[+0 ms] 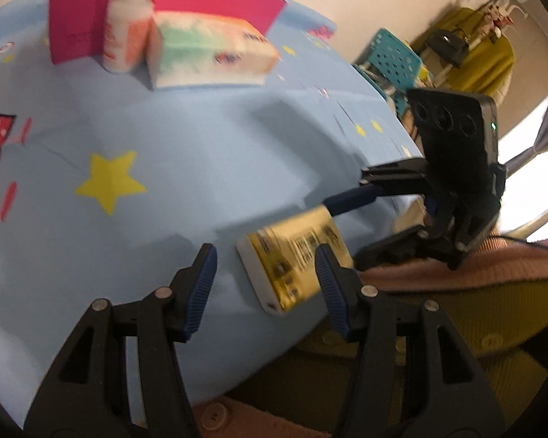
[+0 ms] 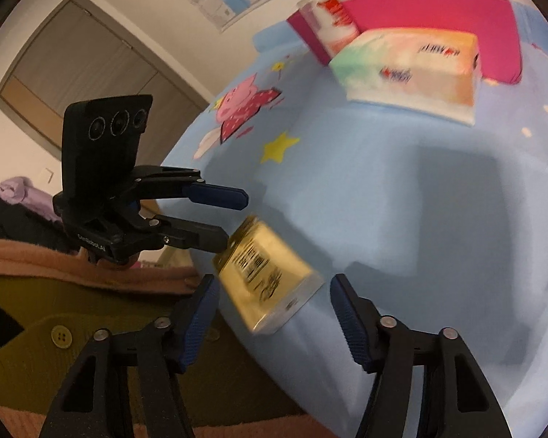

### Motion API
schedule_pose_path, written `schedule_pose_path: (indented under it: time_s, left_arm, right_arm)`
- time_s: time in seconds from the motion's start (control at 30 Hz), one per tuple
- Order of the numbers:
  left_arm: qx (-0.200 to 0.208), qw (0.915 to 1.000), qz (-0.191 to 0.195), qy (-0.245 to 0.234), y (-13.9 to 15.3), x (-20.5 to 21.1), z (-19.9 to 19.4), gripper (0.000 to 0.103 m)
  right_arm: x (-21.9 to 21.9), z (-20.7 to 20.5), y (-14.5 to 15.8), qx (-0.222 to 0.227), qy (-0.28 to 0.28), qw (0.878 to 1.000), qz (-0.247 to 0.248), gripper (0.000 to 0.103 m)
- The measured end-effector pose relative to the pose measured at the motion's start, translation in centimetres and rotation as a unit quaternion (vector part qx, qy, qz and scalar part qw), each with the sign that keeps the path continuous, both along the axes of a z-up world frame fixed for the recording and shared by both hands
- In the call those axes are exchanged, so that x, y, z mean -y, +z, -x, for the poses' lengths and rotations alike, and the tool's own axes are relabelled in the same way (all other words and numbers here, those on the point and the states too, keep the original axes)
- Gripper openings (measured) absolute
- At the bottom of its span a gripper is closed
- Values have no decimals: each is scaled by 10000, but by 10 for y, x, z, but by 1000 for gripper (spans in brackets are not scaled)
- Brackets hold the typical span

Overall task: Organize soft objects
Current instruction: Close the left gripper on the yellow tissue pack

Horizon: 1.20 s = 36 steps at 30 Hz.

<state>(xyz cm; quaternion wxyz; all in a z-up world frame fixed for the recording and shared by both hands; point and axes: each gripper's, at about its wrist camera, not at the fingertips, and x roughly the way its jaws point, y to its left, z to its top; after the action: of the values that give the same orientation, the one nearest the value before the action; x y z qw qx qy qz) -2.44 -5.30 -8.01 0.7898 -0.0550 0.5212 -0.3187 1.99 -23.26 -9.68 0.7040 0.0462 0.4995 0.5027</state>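
In the left wrist view, the left claw (image 1: 263,273) is hanging with jaws apart, empty, by the small yellow plastic-wrapped tissue pack (image 1: 292,266) lying at the near edge of the blue cartoon-print worktop (image 1: 186,153). In the right wrist view, the right claw (image 2: 272,301) is likewise gaping over that pack, not gripping; the pink open-topped storage box (image 2: 438,22) is waiting well apart, so sorting looks barely begun.

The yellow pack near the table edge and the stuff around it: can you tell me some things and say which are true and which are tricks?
1. The yellow pack lies near the edge of the blue tablecloth. True.
2. The left gripper is squeezing the yellow pack. False: its jaws stand open.
3. A pink box stands behind the big tissue pack. True.
4. The tablecloth has green stripes. False: it has yellow stars and a cartoon pig.
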Motion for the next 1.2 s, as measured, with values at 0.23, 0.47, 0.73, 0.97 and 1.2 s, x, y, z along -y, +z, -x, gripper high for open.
schedule_pose_path:
  time_s: [0.23,0.47,0.73,0.97,1.2]
  left_arm:
    - [-184,9995,-31,-237,-9,12,5,50]
    - [16,10000,5,-43,-2,14,-10,47]
    - [295,9990,22,335,4,9,-49,47]
    - [327,9977,-70,597,-1,13,-79,42]
    - [249,9972,-52,705,-6,9,-81,40]
  right_arm:
    - [-13,1,-9,-13,-27,10000,12,49]
    - [-8,-5,-3,219,-322,9992,-65,48]
    - [-6,-37,5,453,-895,9948,-192,48]
    - [3,-63,3,441,-1325,9898,-286,48]
    - [11,-70,-3,351,-1552,9869,-253,49]
